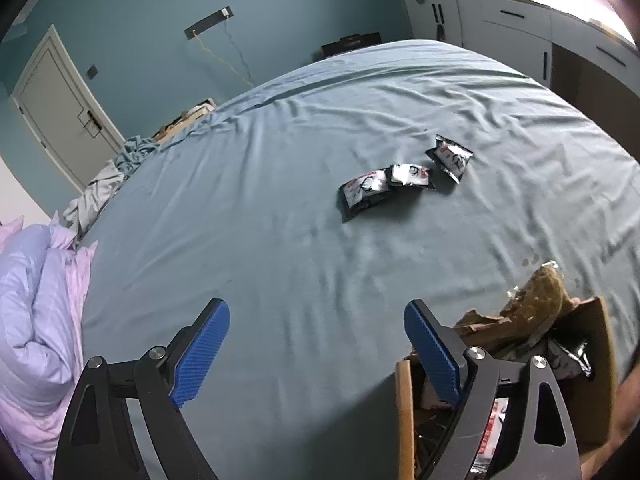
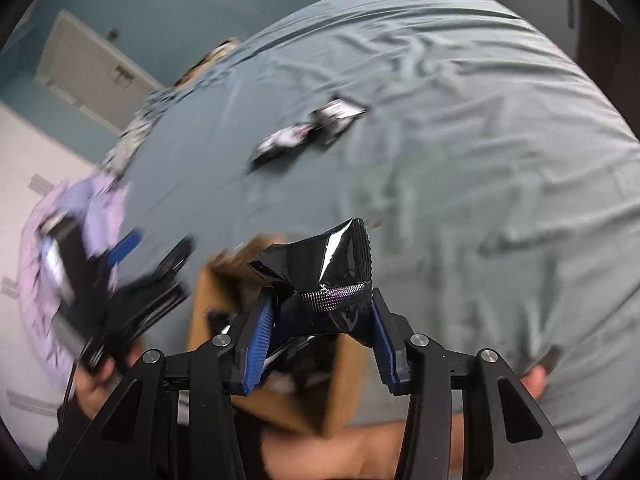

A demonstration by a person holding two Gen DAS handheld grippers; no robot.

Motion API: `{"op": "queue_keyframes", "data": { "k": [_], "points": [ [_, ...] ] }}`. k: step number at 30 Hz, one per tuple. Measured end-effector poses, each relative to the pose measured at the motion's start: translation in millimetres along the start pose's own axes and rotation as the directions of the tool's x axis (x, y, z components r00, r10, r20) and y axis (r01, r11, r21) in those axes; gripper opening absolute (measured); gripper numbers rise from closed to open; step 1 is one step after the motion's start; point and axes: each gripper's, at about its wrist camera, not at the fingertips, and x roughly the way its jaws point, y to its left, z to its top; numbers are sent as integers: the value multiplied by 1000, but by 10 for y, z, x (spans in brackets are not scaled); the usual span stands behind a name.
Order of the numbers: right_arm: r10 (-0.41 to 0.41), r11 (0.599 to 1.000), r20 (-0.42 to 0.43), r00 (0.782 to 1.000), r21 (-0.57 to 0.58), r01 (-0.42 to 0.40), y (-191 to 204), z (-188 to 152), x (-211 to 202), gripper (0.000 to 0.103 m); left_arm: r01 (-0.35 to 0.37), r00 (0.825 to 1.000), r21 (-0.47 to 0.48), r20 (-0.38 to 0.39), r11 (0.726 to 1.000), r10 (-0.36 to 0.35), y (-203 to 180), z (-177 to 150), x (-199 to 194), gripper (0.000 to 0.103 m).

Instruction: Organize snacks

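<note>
A black snack bag (image 2: 320,276) is pinched by the right gripper (image 2: 322,320) above a cardboard box (image 2: 224,292) — the left gripper (image 1: 316,332) is held wide open, empty, over the bed (image 1: 280,184).

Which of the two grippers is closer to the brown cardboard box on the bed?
Right. The right gripper holds a black foil snack packet directly above the brown cardboard box; the open left gripper sits just beside it.

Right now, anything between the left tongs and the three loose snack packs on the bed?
Nothing: only bare, wrinkled blue sheet between the open left tongs and the three snack packs, as the left wrist view shows. The cardboard box sits off to the side.
</note>
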Motion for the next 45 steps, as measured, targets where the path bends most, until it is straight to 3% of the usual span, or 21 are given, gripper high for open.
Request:
{"op": "queue_keyframes", "data": {
  "k": [3,6,11,13,14,21,28,45],
  "points": [
    [-6,997,-29,1000,-83,4,159,-16,95,44,-22,1000,7,-2,1000,22,-1,-15,2,91],
    [18,996,-49,999,-90,-22,200,25,179,45,-37,999,0,-5,999,37,27,-31,-7,91],
    [158,984,-12,987,80,-156,-69,98,194,48,-23,1000,-43,-14,999,22,121,-43,-19,93],
    [183,969,27,983,161,-185,-218,90,152,68,-20,1000,-51,-17,998,19,137,-40,-12,94],
    [183,963,49,982,194,-189,-293,101,130,72,-21,1000,-52,-20,998,20,140,-40,-5,94],
    [27,943,100,995,326,-59,-594,43,50,75,-27,999,-37,-21,999,27,103,-42,3,95],
    [9,908,94,996,417,-47,-743,40,84,75,-35,999,-17,-11,999,35,62,-35,-6,97],
    [-43,940,72,996,341,16,-518,51,5,75,-61,998,30,25,998,60,-30,-33,-56,98]
  ]
}}
